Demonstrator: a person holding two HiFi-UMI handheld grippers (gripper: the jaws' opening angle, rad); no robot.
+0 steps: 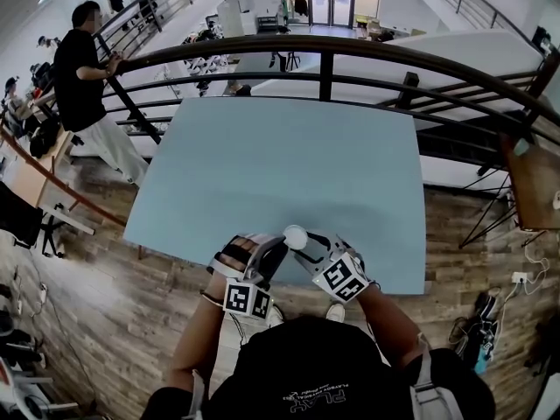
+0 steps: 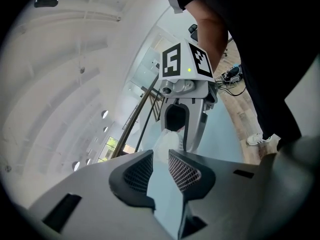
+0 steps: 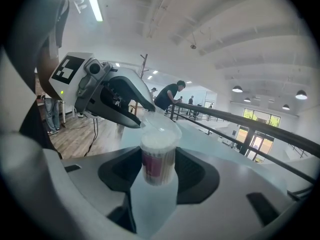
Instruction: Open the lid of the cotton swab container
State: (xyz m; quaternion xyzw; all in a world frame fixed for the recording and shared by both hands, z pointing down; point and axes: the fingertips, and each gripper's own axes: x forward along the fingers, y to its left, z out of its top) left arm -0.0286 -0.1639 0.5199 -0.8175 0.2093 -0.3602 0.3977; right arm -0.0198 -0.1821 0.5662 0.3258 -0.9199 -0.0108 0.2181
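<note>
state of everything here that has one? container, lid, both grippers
cotton swab container: packed with swabs, held by right gripper
lid: on top of cotton swab container, looks tilted, unclear if unseated
right gripper: shut on cotton swab container
left gripper: jaws slightly apart, lid at their tips

Cotton swab container clear glossy plastic w/ see-thru lid; table smooth matt; my pads mesh-textured, matt.
</note>
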